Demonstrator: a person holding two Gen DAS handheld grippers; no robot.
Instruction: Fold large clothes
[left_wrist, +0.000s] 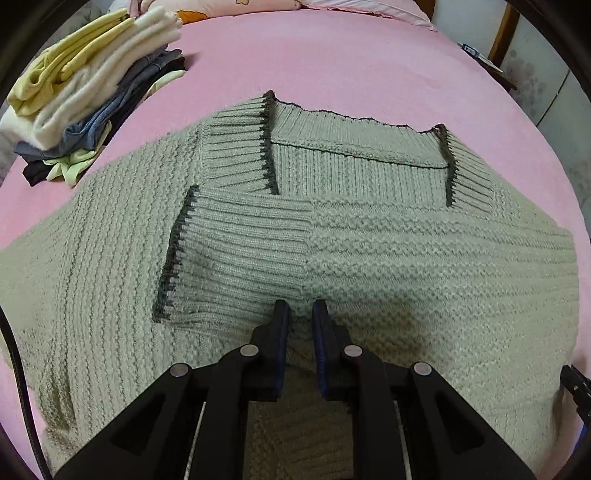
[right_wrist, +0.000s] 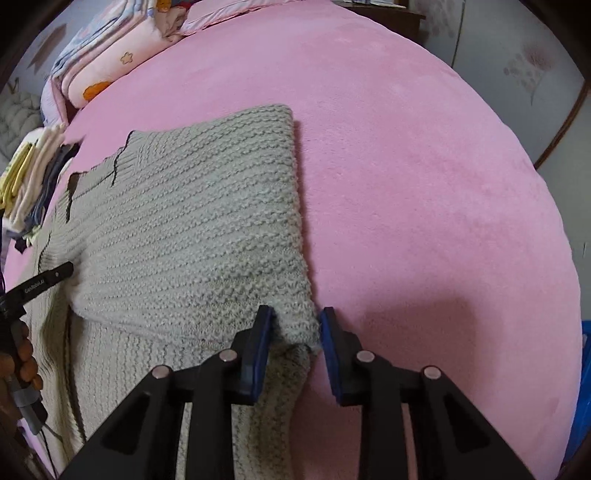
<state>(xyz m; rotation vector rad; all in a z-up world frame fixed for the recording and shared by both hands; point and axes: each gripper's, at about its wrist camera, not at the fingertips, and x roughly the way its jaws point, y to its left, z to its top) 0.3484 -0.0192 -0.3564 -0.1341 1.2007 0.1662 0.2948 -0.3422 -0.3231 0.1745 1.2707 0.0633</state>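
A grey-green knit sweater lies flat on the pink bed, both sleeves folded across its body, ribbed cuffs with dark edging near the middle. My left gripper is low over the sleeve near the cuff, jaws narrowly apart with a fold of knit between them. In the right wrist view the sweater lies left of centre. My right gripper is open around the folded sweater's near right corner, knit between the pads. The left gripper shows at the left edge there.
A stack of folded clothes sits on the bed at the far left, also seen in the right wrist view. Pink pillows lie at the head. The pink bedsheet stretches wide to the right of the sweater.
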